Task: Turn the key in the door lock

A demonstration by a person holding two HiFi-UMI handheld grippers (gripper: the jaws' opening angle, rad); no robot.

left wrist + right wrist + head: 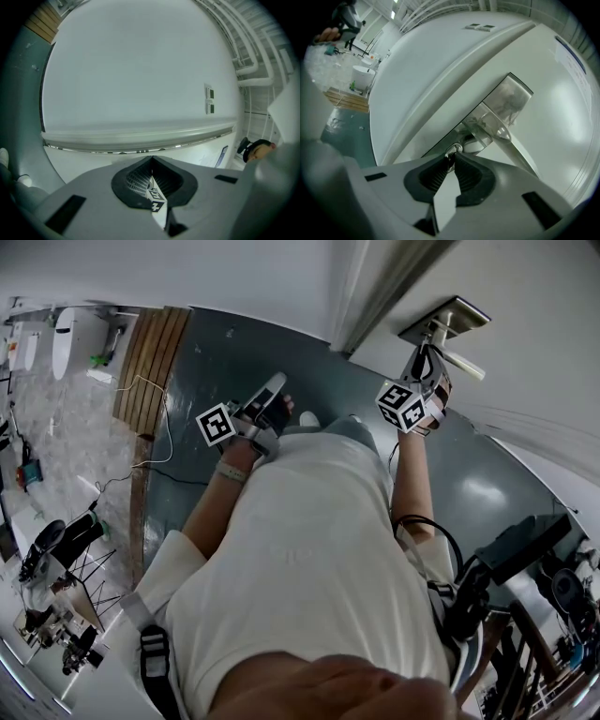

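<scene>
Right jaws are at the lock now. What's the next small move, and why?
Probably roll the right gripper to start turning the key: its jaws look pinched on the key's head, next to the lever handle on the lock plate. Only the tips hold it, so a small, slow roll seems safest.

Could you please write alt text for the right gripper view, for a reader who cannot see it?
The right hand-held gripper is closed on a small metal key that sticks out of the shiny plate on a white door, next to the plate's silver lever handle. A teal floor shows at the left.
</scene>
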